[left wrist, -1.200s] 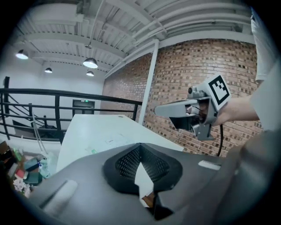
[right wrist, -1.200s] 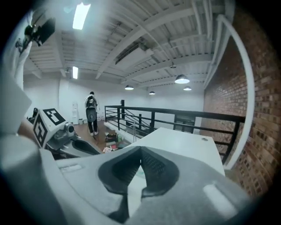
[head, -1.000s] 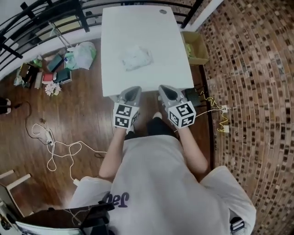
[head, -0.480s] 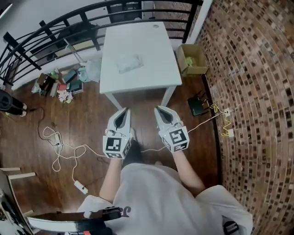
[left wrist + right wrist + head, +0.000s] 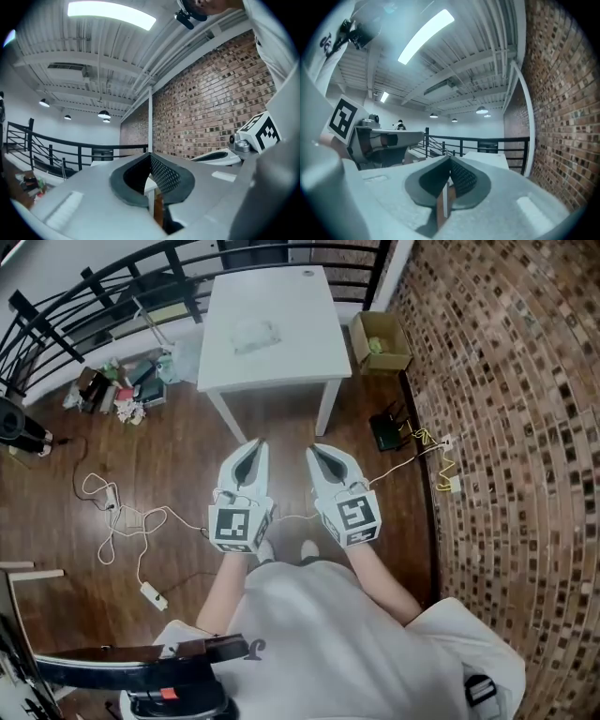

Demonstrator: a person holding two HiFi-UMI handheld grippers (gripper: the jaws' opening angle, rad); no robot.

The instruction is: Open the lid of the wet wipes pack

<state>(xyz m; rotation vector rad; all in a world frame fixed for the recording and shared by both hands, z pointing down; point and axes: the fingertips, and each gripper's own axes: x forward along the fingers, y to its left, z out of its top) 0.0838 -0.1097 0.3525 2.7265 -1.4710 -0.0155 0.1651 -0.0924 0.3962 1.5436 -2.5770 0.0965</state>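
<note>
Backed well away from the table (image 5: 309, 371) over the last second, so nothing started. Left gripper (image 5: 257, 443) and right gripper (image 5: 312, 448) short of the table's near edge, jaws together, empty. Pack (image 5: 253, 335) near the table's middle, untouched. No readable print there; only square markers (image 5: 232, 526).

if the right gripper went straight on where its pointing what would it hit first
Probably the white table, near its front edge or the leg on that side; nothing shows between it and the right gripper. Exact height is unclear.
</note>
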